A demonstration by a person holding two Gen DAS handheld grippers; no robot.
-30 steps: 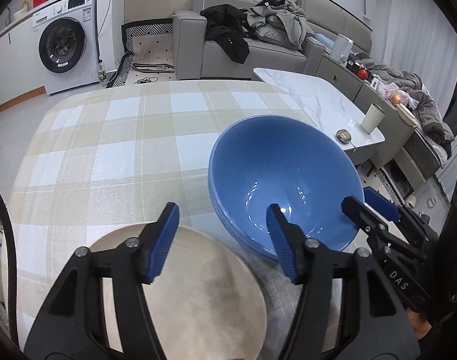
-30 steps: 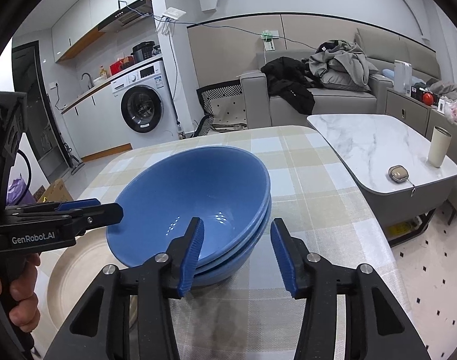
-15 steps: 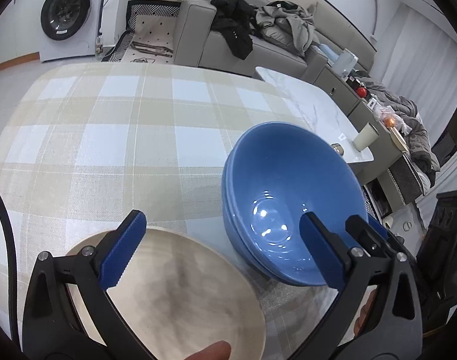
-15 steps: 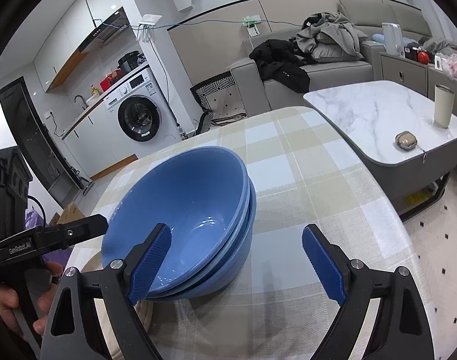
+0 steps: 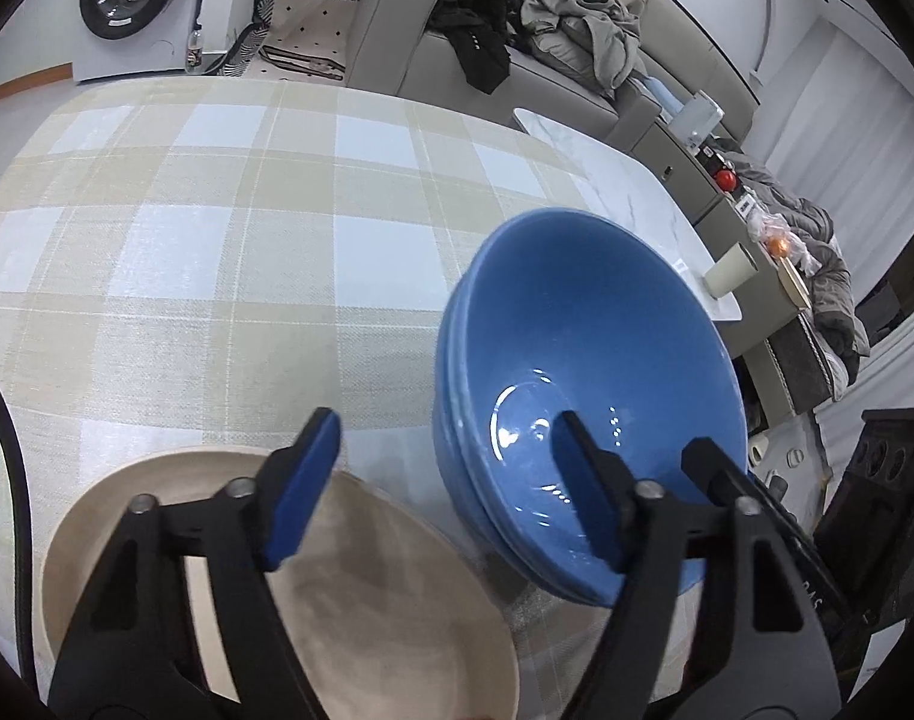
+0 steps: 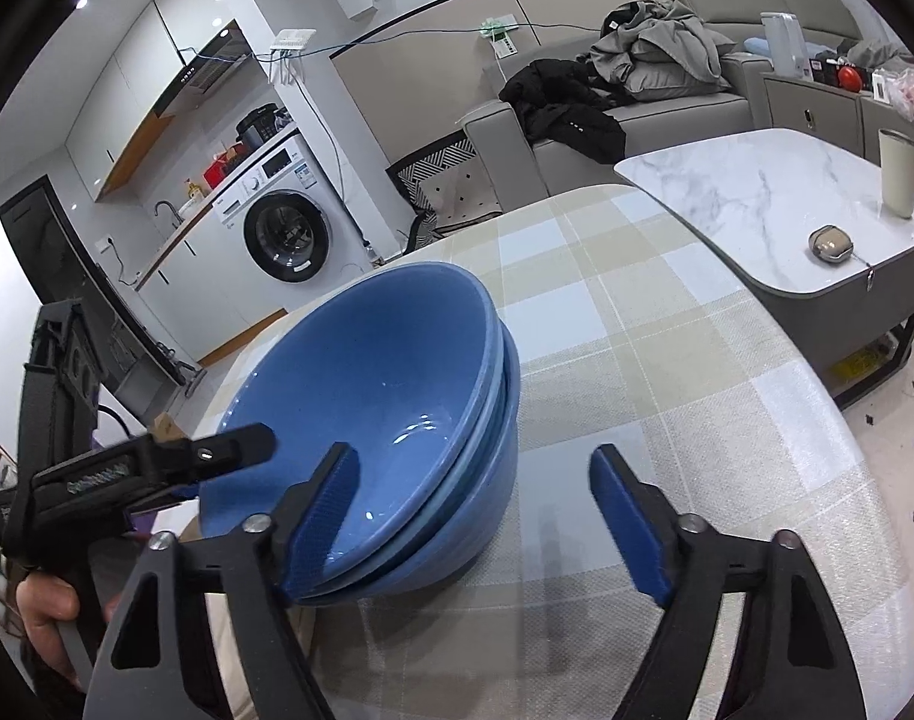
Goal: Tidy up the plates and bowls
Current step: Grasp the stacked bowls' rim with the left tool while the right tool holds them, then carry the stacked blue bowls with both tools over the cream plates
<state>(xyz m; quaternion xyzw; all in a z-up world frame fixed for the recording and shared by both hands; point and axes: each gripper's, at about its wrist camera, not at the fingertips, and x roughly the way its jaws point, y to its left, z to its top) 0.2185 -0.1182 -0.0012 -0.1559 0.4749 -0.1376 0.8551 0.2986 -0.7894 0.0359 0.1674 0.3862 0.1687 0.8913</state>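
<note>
Blue bowls (image 5: 583, 360) sit nested in a stack on the checked tablecloth (image 5: 216, 276). A beige plate (image 5: 360, 606) lies just left of the stack. My left gripper (image 5: 444, 492) hovers low over both, its jaws closing; one finger is over the plate's far rim, the other over the bowl's inside, the near-left rim between them untouched. In the right wrist view the bowls (image 6: 384, 372) fill the centre-left. My right gripper (image 6: 475, 522) straddles their right wall, jaws closing, pads clear of it. The left gripper's fingers (image 6: 234, 450) reach over the opposite rim.
A marble coffee table (image 6: 757, 192) with a cream cup (image 6: 898, 171) and a small case (image 6: 829, 243) stands beyond the table's right edge. A sofa (image 6: 637, 114) piled with clothes and a washing machine (image 6: 285, 234) lie further back. A hand (image 6: 42, 606) holds the left tool.
Both grippers opened wide, then narrowed again. The left gripper dropped and moved closer to the bowls and plate. The right gripper sank a little and rolled, now straddling the bowls' wall.
</note>
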